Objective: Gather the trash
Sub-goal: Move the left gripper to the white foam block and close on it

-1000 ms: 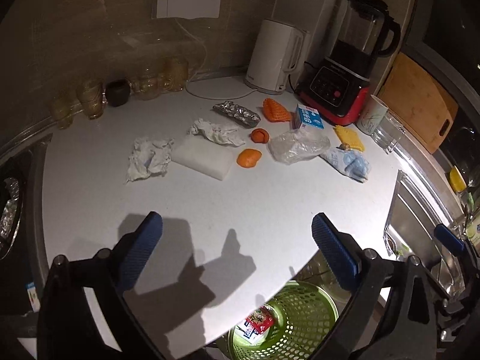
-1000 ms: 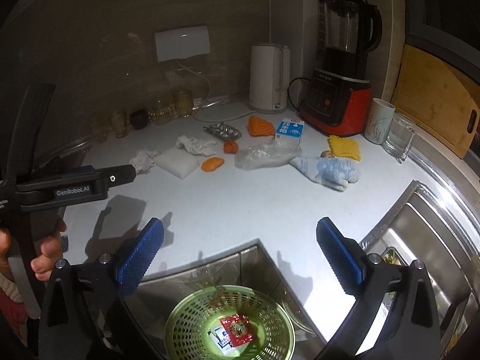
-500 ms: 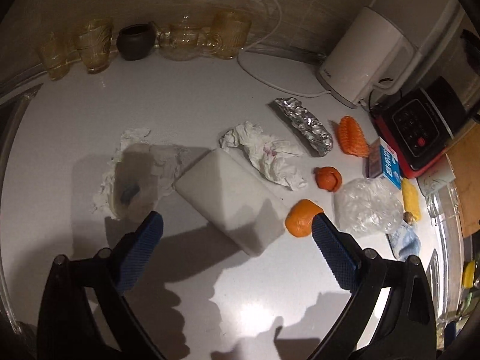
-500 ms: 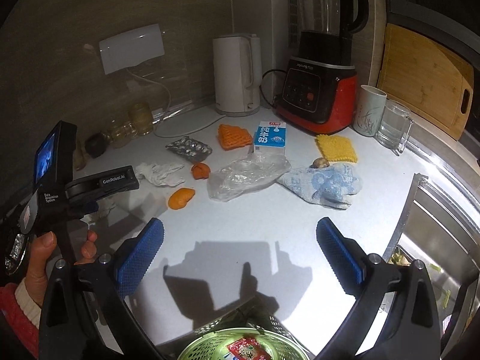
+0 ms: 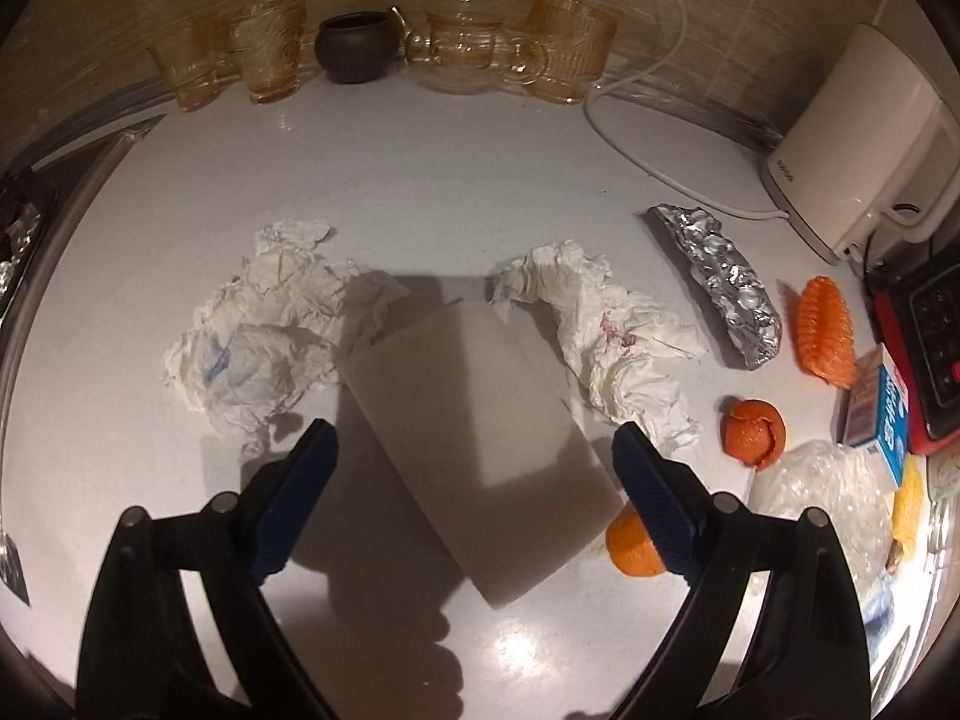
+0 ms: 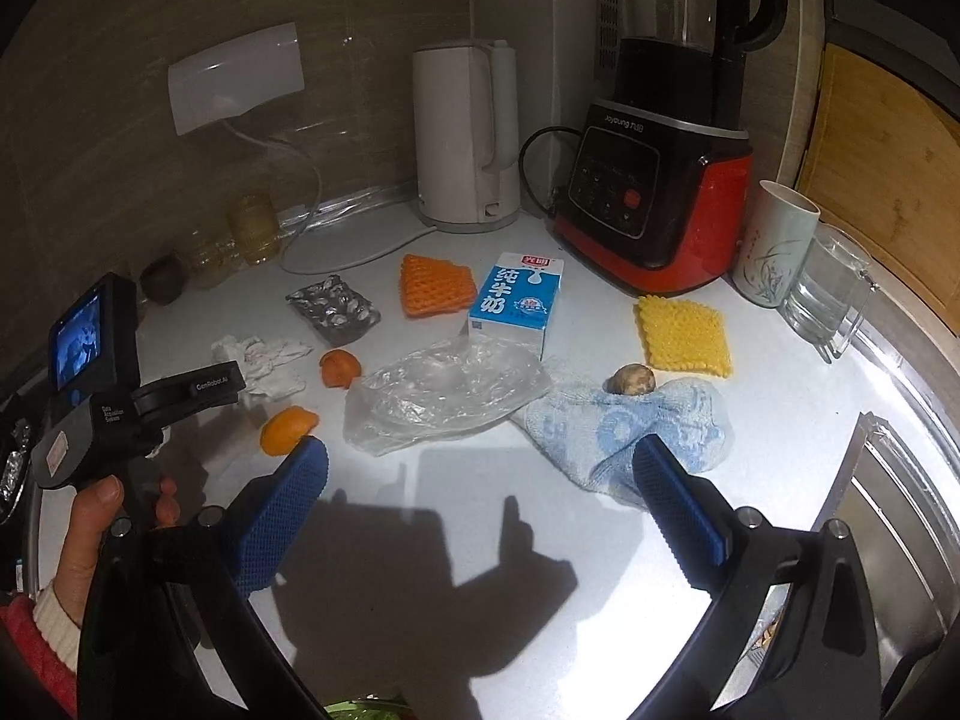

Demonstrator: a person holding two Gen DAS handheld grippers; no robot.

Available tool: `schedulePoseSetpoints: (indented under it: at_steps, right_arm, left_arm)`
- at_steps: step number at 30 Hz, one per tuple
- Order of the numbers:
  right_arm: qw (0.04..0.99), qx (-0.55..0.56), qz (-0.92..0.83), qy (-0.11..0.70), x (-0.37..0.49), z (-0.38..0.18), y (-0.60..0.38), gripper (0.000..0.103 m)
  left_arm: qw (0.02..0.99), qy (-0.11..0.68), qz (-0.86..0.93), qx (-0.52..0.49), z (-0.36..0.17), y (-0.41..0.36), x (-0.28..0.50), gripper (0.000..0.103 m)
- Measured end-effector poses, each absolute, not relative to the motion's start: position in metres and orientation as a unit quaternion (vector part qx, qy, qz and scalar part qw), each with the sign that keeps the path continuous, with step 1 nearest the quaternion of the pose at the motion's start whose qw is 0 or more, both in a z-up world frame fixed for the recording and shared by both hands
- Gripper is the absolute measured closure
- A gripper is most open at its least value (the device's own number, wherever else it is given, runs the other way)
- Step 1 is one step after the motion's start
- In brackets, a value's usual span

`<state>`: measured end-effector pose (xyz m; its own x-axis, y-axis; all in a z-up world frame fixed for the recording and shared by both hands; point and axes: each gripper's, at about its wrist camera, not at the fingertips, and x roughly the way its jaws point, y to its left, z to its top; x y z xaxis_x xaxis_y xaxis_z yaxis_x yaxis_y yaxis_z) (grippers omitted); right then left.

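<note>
The left gripper [image 5: 474, 450] points down at the bench [image 5: 420, 180], its jaws wide but just now closing a little, with nothing pressed between the pads; a white block [image 5: 480, 438] lies below the gap, shadowed by the tool. One crumpled tissue [image 5: 264, 330] lies just left of the block, a second tissue [image 5: 606, 336] just right of it, both touching or nearly touching its edges. Toward the bench's right side lie a foil wad [image 5: 720, 282], an orange sponge [image 5: 825, 324] and two peel pieces [image 5: 753, 432] [image 5: 636, 546], the nearer one beside the right pad. Glasses [image 5: 264, 54] stand along the back edge by the wall. The right gripper [image 6: 480, 486] hangs over the bench's front with jaws wide and empty; ahead of it lie a plastic bag [image 6: 444, 390], a blue cloth [image 6: 636, 432], a milk carton [image 6: 516, 300] and a yellow sponge [image 6: 684, 330]. A hand [image 6: 90, 528] grips the left tool at that view's left edge
</note>
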<state>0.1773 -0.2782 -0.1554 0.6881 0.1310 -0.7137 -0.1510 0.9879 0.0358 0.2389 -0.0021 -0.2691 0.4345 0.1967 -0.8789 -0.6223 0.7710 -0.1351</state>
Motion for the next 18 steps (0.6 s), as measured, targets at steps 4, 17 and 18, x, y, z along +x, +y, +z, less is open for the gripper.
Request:
schedulePoseSetpoints:
  at_steps: [4,17,18]
  right_arm:
    - [0.918,-0.019,0.081,0.387,0.186,-0.156,-0.287,0.002]
    - [0.918,-0.014,0.078,0.389,0.197,-0.162,-0.306,0.002]
    - [0.917,-0.013,0.076,0.391,0.199,-0.164,-0.308,0.002]
  left_arm:
    - [0.808,0.474,0.268,-0.226,-0.275,-0.005,0.242,0.023]
    - [0.818,0.461,0.265,-0.219,-0.276,-0.009,0.238,0.034]
    - [0.820,0.460,0.260,-0.218,-0.276,-0.009,0.237,0.035]
